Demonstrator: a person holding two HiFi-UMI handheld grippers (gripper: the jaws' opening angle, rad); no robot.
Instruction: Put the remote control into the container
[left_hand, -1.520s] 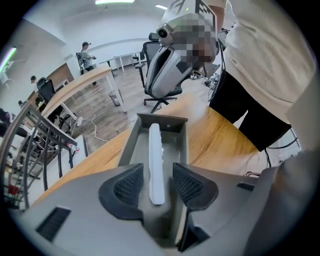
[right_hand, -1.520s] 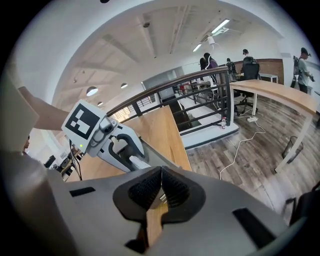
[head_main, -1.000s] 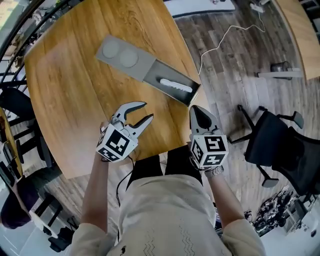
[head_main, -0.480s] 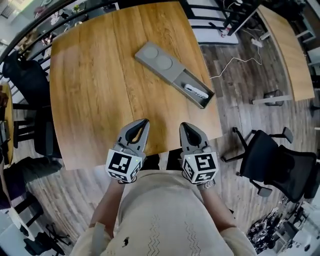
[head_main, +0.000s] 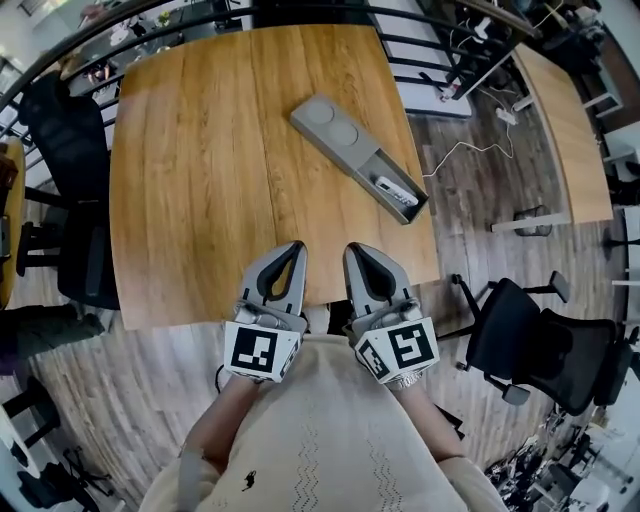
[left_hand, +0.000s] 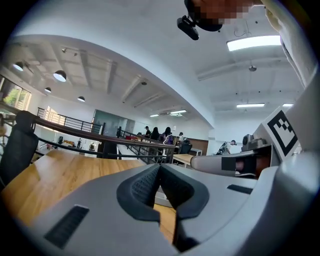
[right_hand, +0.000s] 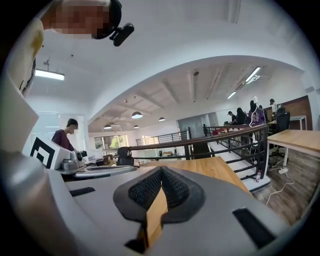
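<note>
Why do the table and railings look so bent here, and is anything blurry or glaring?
Head view: the wide lens bows the table edges; the picture is sharp and evenly lit. Left gripper view: the ceiling light glares white, inside a dark round border. Right gripper view: the railing arcs, and the corners go black.

Head camera's way up, staring steeply down on the tabletop (head_main: 200, 150). The left claw (left_hand: 160, 167) and right claw (right_hand: 161, 170) cameras sit low, tight behind the tips, facing level across it; all share tabletop and railing (left_hand: 90, 134).
</note>
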